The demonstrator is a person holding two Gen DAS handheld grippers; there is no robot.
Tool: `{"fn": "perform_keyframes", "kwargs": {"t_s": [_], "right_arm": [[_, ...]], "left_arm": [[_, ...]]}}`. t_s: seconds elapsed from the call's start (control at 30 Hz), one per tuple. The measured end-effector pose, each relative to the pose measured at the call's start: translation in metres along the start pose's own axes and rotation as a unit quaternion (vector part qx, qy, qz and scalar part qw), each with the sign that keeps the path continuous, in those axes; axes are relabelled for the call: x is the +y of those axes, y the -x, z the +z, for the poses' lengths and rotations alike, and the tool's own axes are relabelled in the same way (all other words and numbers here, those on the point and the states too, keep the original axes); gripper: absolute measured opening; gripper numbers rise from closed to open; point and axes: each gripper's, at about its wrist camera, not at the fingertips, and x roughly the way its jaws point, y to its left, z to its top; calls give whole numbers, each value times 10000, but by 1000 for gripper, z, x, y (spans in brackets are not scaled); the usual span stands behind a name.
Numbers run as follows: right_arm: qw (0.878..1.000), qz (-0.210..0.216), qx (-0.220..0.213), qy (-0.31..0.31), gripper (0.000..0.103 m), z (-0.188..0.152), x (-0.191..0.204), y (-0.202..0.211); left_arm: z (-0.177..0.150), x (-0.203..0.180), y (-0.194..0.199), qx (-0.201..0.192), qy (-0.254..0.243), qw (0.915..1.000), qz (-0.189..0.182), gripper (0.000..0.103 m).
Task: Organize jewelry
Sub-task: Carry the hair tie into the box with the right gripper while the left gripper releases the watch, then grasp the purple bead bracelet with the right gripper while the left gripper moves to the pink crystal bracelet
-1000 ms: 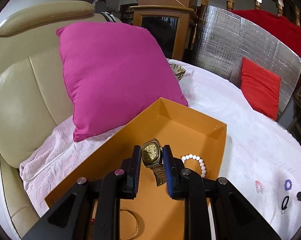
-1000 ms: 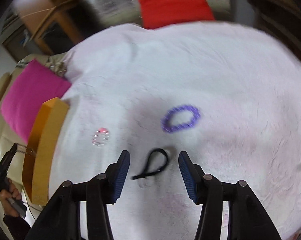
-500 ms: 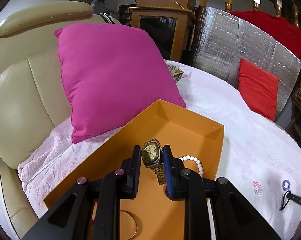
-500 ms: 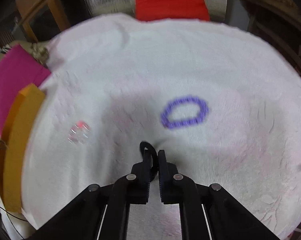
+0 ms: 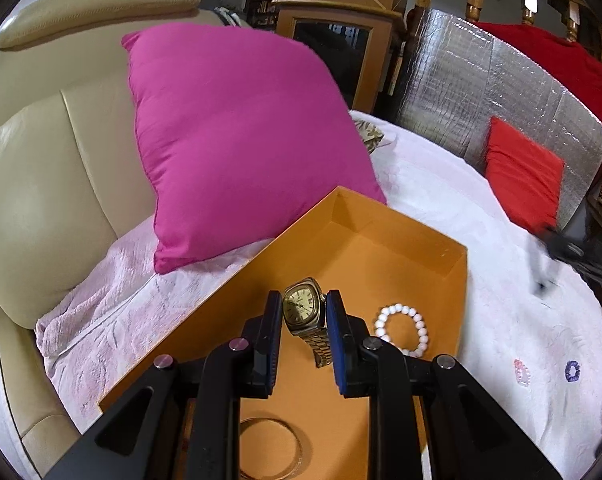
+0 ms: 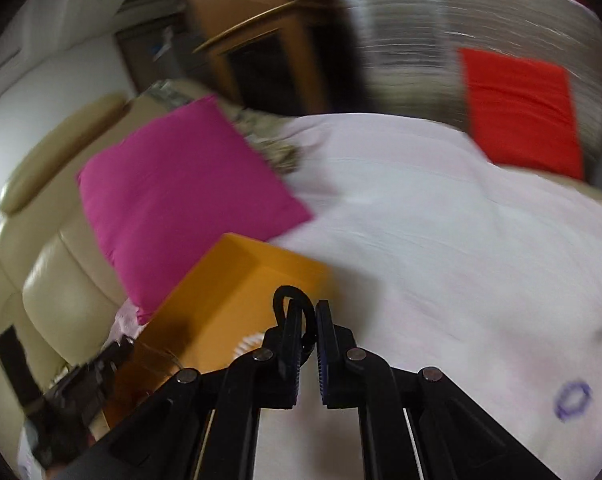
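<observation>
Left gripper (image 5: 304, 316): pads pinching a gold wristwatch (image 5: 303, 311) by the sides of its case, dial facing the camera, metal band hanging below between the fingers. Watch is held above the floor of the open orange box (image 5: 401, 256). In the box, just right of the gripper: white bead bracelet (image 5: 400, 330), lying flat. Under the gripper, near the bottom edge of the left wrist view: thin gold bangle (image 5: 271, 450), also on the box floor.

Right gripper (image 6: 308, 322): fingers pressed almost together on a black hair tie (image 6: 291, 300); the loop sticks out past the fingertips, lifted clear of the cover. Right wrist view is motion-blurred. The orange box sits just beyond and left of the tips; whether the tie is over the box interior or only its rim, cannot tell.

Box rests on a white cover (image 5: 441, 200) spread over a beige leather sofa (image 5: 41, 168). Pink cushion (image 5: 237, 136) leans on the sofa back, touching the box's far left corner. On the cover, well right of the box: purple bead ring (image 5: 572, 371) and a small pink-and-clear bead ring (image 5: 521, 371), near each other. Red cushion (image 5: 523, 176) stands at the far edge against a silver foil panel (image 5: 481, 92).
</observation>
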Motion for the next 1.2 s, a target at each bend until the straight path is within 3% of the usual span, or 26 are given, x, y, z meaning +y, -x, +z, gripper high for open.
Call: {"fn": "perform_keyframes", "kwargs": {"t_s": [0.23, 0.37, 0.47, 0.53, 0.73, 0.97, 1.03, 1.2], "right_arm": [[9962, 24, 869, 81, 8, 13, 52, -97], [9931, -30, 1167, -112, 9, 19, 47, -127], [9903, 63, 1323, -412, 11, 26, 42, -138], [9921, 149, 1169, -434, 11, 28, 37, -126], [9958, 168, 734, -515, 11, 20, -4, -66], [9940, -321, 363, -978, 13, -22, -115, 44], [9911, -571, 260, -1174, 18, -43, -151, 77], [9798, -902, -71, -1781, 31, -100, -225, 135]], "left_arm": [[-2, 14, -21, 439, 85, 9990, 72, 23], [-1, 14, -29, 572, 50, 9980, 268, 23], [1, 10, -23, 401, -41, 9986, 328, 27], [1, 8, -18, 254, -121, 9986, 442, 48], [3, -6, -5, -41, -284, 9982, 528, 48], [-8, -67, 19, -480, -931, 9937, 397, 51], [-13, -89, 25, -564, -1105, 9919, 266, 56], [-30, -141, 28, -581, -1548, 9862, 20, 57]]}}
